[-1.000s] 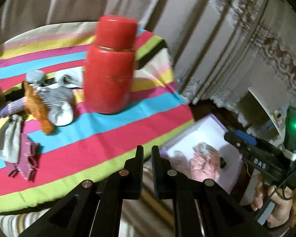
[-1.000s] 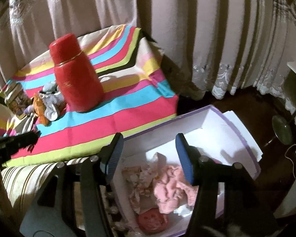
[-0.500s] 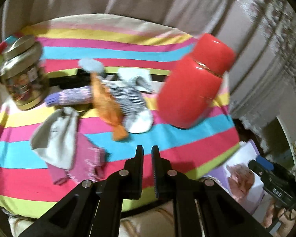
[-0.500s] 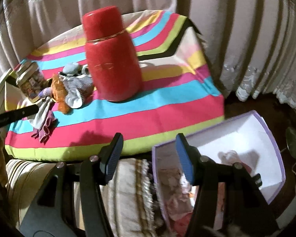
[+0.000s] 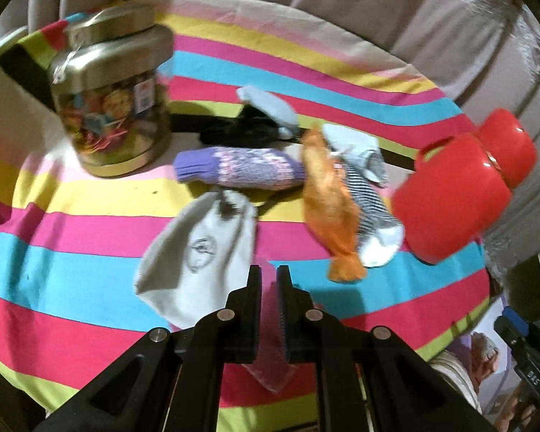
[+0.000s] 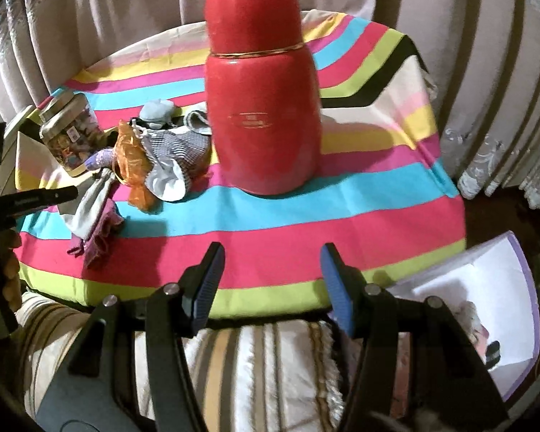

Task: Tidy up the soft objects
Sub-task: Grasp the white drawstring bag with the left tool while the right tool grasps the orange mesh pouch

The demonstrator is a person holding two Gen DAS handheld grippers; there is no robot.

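Observation:
Several socks lie in a heap on the striped tablecloth (image 5: 72, 270): a white sock (image 5: 201, 252), a pink one (image 5: 270, 363) half under it, a purple knit sock (image 5: 237, 171), an orange cloth (image 5: 331, 208), a striped sock (image 5: 372, 212) and a black sock (image 5: 241, 131). My left gripper (image 5: 268, 277) is shut and holds nothing; it hangs just above the pink sock beside the white one. My right gripper (image 6: 271, 280) stands open and empty over the table's front edge, right of the sock heap (image 6: 154, 158).
A tall red flask (image 6: 262, 100) stands mid-table, right of the socks. A lidded jar (image 5: 115, 104) stands at the back left. A white box (image 6: 486, 288) with soft items sits low at the right, off the table. A striped cushion (image 6: 270, 360) lies below the front edge.
Both grippers swung left, away from the box and toward the table. The left one came down over the socks; the right one now faces the flask. Neither changed its opening.

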